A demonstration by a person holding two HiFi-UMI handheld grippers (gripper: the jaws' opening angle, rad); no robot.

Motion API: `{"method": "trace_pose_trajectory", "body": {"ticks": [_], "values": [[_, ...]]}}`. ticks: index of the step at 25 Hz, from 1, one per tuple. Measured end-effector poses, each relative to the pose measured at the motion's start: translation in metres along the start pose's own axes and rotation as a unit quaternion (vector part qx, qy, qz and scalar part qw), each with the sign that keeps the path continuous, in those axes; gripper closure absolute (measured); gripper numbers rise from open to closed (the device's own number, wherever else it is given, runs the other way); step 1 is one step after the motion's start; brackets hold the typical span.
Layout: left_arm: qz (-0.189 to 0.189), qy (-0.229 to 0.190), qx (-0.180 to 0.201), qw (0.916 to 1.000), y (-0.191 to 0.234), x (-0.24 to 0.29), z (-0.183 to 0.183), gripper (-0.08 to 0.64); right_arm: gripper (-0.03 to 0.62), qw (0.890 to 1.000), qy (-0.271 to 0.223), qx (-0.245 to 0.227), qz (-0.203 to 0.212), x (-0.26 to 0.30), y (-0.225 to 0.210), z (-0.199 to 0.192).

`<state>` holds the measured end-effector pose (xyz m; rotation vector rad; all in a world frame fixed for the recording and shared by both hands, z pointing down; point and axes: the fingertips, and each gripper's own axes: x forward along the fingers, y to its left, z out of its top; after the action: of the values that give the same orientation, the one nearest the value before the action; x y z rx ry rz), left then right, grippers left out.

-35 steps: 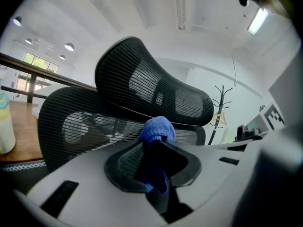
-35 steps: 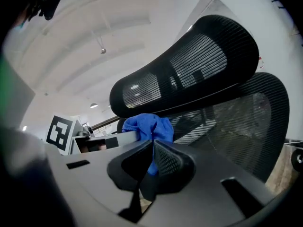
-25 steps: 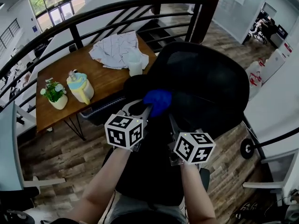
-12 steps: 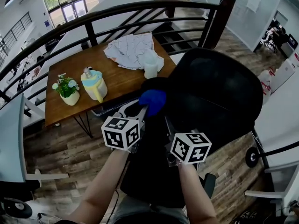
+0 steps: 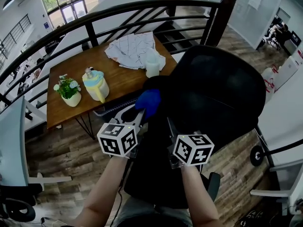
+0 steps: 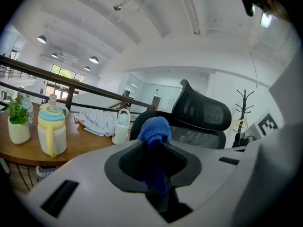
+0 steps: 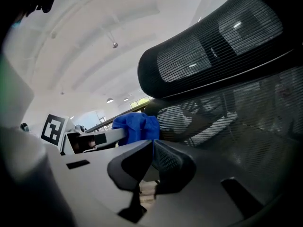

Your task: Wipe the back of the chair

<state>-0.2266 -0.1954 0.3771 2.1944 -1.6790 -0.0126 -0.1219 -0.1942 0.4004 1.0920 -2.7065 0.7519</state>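
**Bringing the blue cloth to the chair back**

Facing the chair back (image 5: 218,93), rising just ahead of both tools and spreading mostly to the right of them. Showing black mesh stretched in a curved frame, standing upright in the gripper views, with a narrower mesh headrest (image 7: 213,46) above.

Gripping the blue cloth (image 5: 148,101) in the left tool (image 6: 154,162), jaws closed on its lower part, the soft knitted bunch sticking out past the tips. Pointing this cloth at the left edge of the back, very near the black surface, though not being able to tell if it is touching.

Carrying the right tool (image 7: 151,167) narrow, jaws together with nothing between them, just beside the mesh and nearer to the middle of the back than the left one.

Judging the coming move as a sweep of the cloth to the right across the mesh, pressing only lightly, since such mesh is probably giving under pressure and knitted fabric may be catching on it.

Seeing farther out, on the left, a wooden worktop (image 5: 118,79) carrying a potted plant (image 5: 67,91), a yellow and blue jug (image 5: 96,86), a white cup (image 5: 152,66) and a crumpled striped fabric (image 5: 132,48), with a dark curved railing (image 5: 123,7) behind.
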Motion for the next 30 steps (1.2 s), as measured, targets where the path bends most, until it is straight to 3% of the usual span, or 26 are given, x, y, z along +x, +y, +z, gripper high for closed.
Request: {"method": "trace_pose_trajectory", "body": {"ticks": [9,18,24,30], "values": [[-0.024,0.011,-0.016,0.9995,-0.034,-0.015,-0.020,0.482,0.563,0.999,-0.021,0.015,-0.032,-0.039,-0.019,-0.001],[-0.085,0.036,-0.005,0.9957,-0.104,-0.001,-0.045,0.482,0.563,0.995,-0.051,0.018,-0.080,-0.100,-0.057,0.003],[-0.154,0.059,0.012,0.9861,-0.176,0.023,-0.065,0.482,0.564,0.990,-0.074,0.035,-0.115,-0.151,-0.093,0.002],[-0.224,0.089,0.006,0.9706,-0.249,0.049,-0.090,0.482,0.563,0.978,-0.096,0.063,-0.176,-0.207,-0.140,-0.003]]}}
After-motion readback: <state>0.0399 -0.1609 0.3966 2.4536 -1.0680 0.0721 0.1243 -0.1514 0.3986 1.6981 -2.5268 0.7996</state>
